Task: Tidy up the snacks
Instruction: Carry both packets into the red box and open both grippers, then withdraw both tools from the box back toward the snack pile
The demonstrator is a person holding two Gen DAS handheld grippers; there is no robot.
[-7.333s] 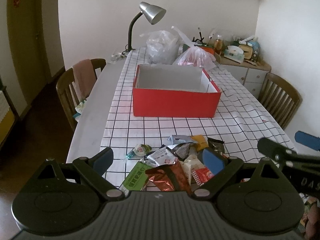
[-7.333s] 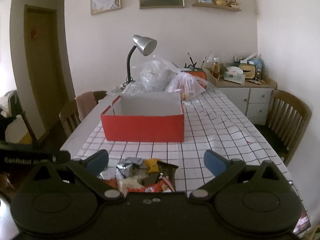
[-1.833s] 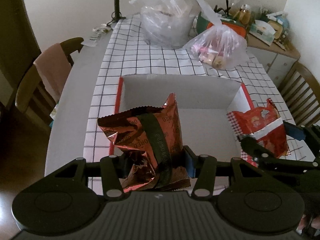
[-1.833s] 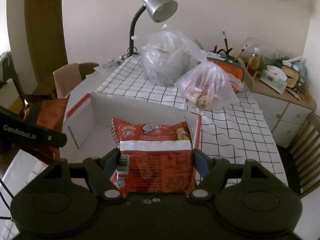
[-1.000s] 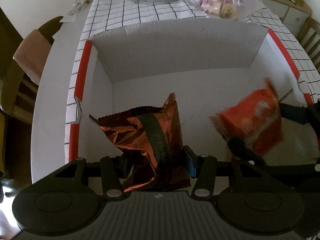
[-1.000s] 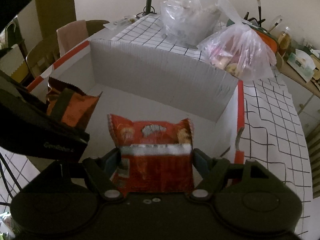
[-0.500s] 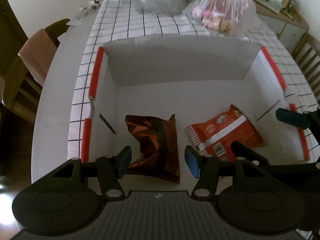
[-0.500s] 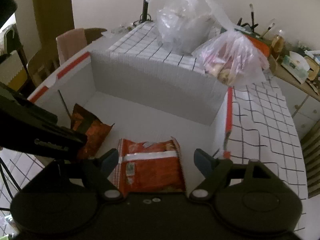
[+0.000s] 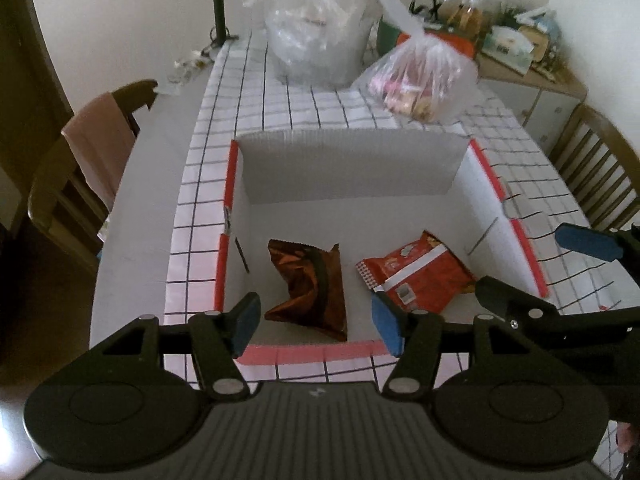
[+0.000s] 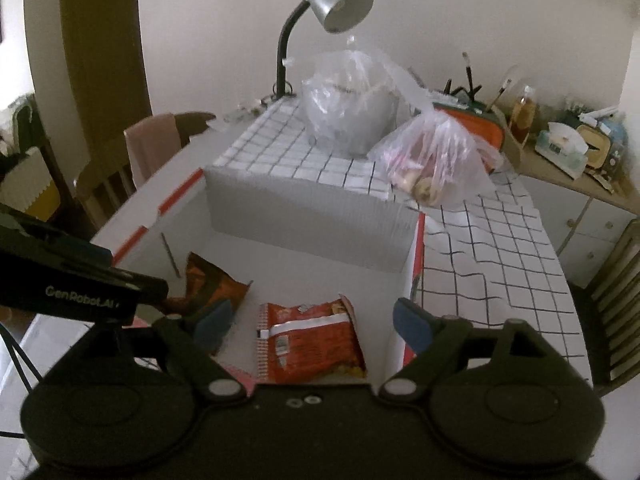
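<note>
both my grippers hang over the near edge of the red box [image 9: 226, 184]. left gripper [image 9: 316, 322]: jaws apart, just been opening, nothing between them. right gripper [image 10: 314, 322]: jaws wide, likewise just opening, empty. 2 snacks lie flat in the box: brown packet [image 9: 310, 284] left, red packet [image 9: 416, 276] right, apart.

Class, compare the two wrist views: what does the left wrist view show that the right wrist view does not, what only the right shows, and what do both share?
Only the left wrist view: the box's near red rim, and the right gripper seen from the side.

Only the right wrist view: the lamp's silver shade, and the left gripper's body with white lettering.

Both: the white-lined box, with the brown packet and the red packet lying apart on its floor, two plastic bags behind it, and open jaws on each view's own gripper, which have just been opening with nothing between them.
</note>
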